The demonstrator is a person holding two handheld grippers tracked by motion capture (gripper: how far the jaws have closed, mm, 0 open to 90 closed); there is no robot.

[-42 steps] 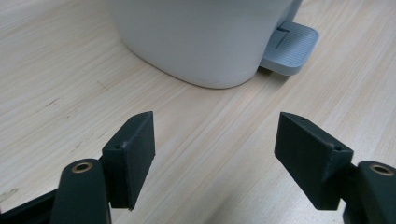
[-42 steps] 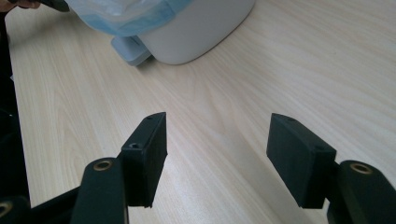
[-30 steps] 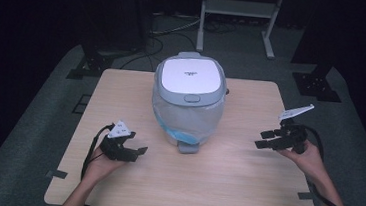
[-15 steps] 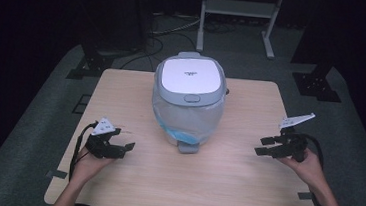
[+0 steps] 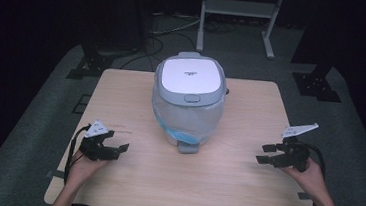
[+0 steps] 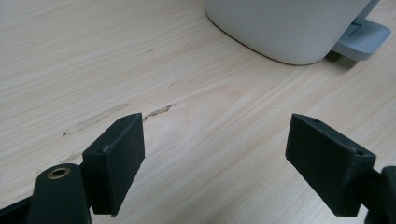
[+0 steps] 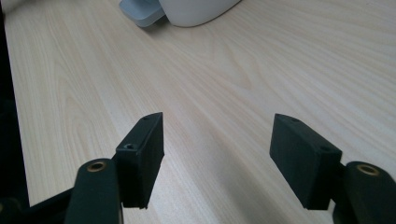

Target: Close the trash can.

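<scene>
The rice cooker sits mid-table toward the far edge, lid down. The left tool, near the left edge, has just been spreading its jaws, and the right tool, near the right edge, has too; nothing lies between either pair. Neither touches the cooker, so the handling looks not yet begun.

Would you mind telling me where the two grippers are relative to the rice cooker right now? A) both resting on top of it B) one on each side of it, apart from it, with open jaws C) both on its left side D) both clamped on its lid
B: the left gripper and right gripper flank the rice cooker with bare table between, jaws open and empty.
</scene>
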